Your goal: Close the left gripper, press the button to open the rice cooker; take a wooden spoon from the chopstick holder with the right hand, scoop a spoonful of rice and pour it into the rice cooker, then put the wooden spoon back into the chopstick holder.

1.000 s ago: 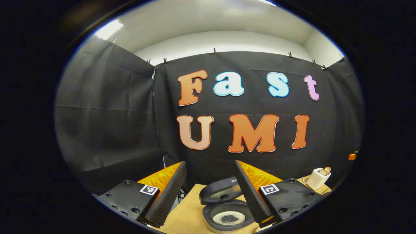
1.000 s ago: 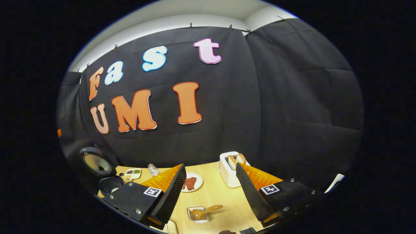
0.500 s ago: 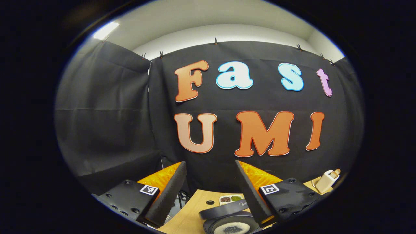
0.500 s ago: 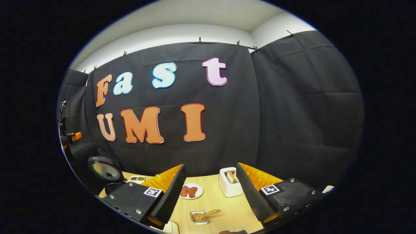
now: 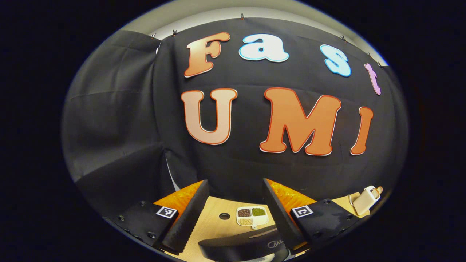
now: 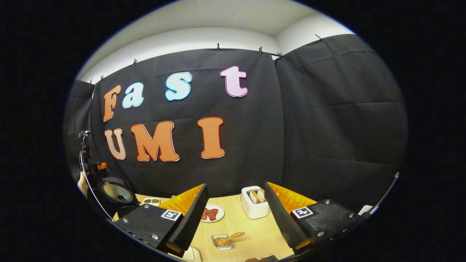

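Observation:
In the left gripper view my left gripper (image 5: 235,181) is open with nothing between its fingers, just above the dark edge of the rice cooker's raised lid (image 5: 240,247). In the right gripper view my right gripper (image 6: 236,184) is open and empty above the table. The wooden spoon (image 6: 227,238) lies with its bowl in a small square holder (image 6: 220,242) below and between the fingers. The rice cooker (image 6: 117,192) stands at the far left with its lid up; the left finger hides its pot.
A divided dish of grains (image 5: 252,215) and a small hole (image 5: 224,215) lie on the wooden table (image 5: 211,222). A white toaster (image 6: 255,202) holds bread, and a plate of meat (image 6: 212,213) sits beside it. A hand with a cable (image 6: 83,183) shows behind the cooker.
The left gripper has moved forward and low over the cooker: the pot with rice slid out of its view, and the divided dish came into sight. The right gripper has drawn back slightly.

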`<state>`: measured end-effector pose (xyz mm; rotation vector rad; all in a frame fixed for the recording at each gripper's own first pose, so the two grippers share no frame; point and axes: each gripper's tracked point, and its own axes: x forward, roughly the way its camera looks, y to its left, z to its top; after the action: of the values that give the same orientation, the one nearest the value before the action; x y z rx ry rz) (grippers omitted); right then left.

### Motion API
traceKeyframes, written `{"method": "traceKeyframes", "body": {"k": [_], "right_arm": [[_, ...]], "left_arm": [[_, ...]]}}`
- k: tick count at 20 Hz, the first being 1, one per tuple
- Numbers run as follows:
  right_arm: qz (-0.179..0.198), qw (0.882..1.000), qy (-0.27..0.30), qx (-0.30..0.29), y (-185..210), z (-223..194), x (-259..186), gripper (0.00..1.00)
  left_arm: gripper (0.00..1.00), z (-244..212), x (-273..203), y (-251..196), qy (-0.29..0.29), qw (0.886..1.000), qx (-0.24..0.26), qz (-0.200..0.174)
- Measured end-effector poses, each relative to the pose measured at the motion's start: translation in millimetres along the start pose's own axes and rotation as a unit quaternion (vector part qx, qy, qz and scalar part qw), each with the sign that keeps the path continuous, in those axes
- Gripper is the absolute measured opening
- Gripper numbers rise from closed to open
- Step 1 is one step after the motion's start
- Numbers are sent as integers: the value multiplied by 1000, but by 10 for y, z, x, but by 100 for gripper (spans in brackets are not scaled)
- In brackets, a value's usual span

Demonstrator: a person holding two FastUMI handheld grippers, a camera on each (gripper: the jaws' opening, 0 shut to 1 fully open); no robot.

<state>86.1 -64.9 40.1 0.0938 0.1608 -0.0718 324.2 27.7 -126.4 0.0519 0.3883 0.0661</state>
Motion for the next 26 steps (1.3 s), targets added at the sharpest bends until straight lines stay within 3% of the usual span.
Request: {"method": "traceKeyframes", "body": {"k": [5,8,14,15,16,18,26], "right_arm": [[2,1000,4,9,-7,-88,-48,95],[7,1000,3,12,5,-91,-104,95],[34,999,-2,13,64,-60,-221,95],[41,999,-3,13,66,-65,-246,100],[49,999,-4,13,82,-57,-276,95],[61,998,-3,11,73,-77,-321,95],[91,996,10,7,35,-187,-404,95]], "left_arm": [[98,-352,42,4,35,999,16,2],[98,-459,-36,-143,46,999,-11,-20],[99,-775,-399,-417,58,997,-14,-42],[96,-863,-468,-468,63,997,-16,-45],[96,-964,-545,-516,67,996,-15,-49],[96,-1170,-696,-594,77,996,-14,-53],[96,-1915,-1179,-795,92,994,-37,-45]]}}
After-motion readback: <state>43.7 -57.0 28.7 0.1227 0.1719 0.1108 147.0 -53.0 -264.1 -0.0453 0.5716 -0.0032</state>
